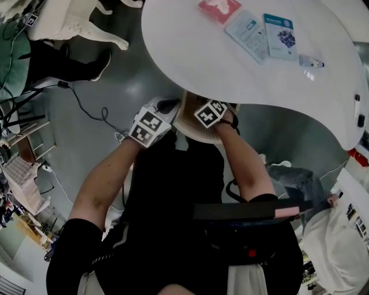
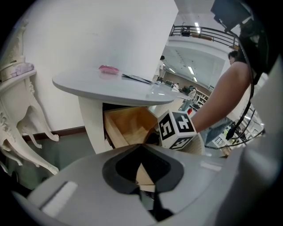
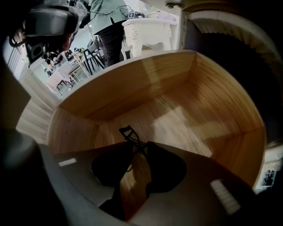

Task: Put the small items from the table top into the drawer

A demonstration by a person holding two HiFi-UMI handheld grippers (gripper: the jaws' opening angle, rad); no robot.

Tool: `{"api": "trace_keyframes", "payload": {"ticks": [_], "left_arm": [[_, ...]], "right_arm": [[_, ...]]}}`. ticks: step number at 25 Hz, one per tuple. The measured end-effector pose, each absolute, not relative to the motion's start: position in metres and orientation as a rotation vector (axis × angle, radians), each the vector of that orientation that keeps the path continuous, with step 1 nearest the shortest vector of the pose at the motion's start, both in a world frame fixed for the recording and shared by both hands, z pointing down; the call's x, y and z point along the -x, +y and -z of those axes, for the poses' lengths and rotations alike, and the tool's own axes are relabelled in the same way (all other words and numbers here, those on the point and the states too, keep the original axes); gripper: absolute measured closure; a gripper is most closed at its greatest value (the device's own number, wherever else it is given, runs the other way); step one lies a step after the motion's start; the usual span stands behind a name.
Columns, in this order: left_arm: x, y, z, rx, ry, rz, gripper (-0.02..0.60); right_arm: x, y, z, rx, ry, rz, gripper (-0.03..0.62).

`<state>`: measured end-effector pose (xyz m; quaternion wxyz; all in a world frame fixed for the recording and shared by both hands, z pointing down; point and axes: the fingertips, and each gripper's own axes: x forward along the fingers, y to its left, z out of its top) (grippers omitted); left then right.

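Observation:
The wooden drawer (image 3: 177, 110) stands pulled out under the white table (image 1: 190, 52). My right gripper (image 3: 135, 148) points steeply down into it, shut on a black eyelash curler (image 3: 128, 133) that hangs just above the bare drawer floor. My left gripper (image 2: 141, 165) is at the drawer's (image 2: 128, 126) left side; pale wood shows between its jaws, and their state is unclear. On the table top lie a pink packet (image 1: 219, 8), two flat sachets (image 1: 249, 33) (image 1: 281, 36) and a small tube (image 1: 311, 61).
A white carved piece of furniture (image 1: 75, 23) stands at the far left, with a black cable (image 1: 86, 106) running over the grey floor. A dark pen-like thing (image 1: 360, 115) lies at the table's right edge. My own body and lap fill the near side.

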<state>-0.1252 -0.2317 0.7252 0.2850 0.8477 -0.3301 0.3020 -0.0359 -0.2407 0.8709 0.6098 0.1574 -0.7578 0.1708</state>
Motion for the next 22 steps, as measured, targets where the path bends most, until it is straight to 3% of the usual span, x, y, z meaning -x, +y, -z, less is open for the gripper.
{"api": "trace_keyframes", "payload": {"ticks": [15,16,18,22], "left_arm": [[0.124,-0.228,-0.717,-2.273,-0.894,-0.769,0.580],[0.126,-0.228,-0.716,-2.269,-0.900,-0.773,0.580],[0.129,-0.229,-0.711,-2.265,-0.909,-0.764,0.580],[0.129,-0.227,-0.700,-2.256,-0.911,-0.739,0.580]], "right_arm": [[0.032,-0.243,-0.881,-0.385,-1.689,-0.390,0.482],[0.032,-0.243,-0.881,-0.381,-1.688,-0.394,0.457],[0.033,-0.241,-0.880,-0.365,-1.698,-0.403,0.277],[0.040,-0.232,-0.869,-0.323,-1.761,-0.438,0.263]]}}
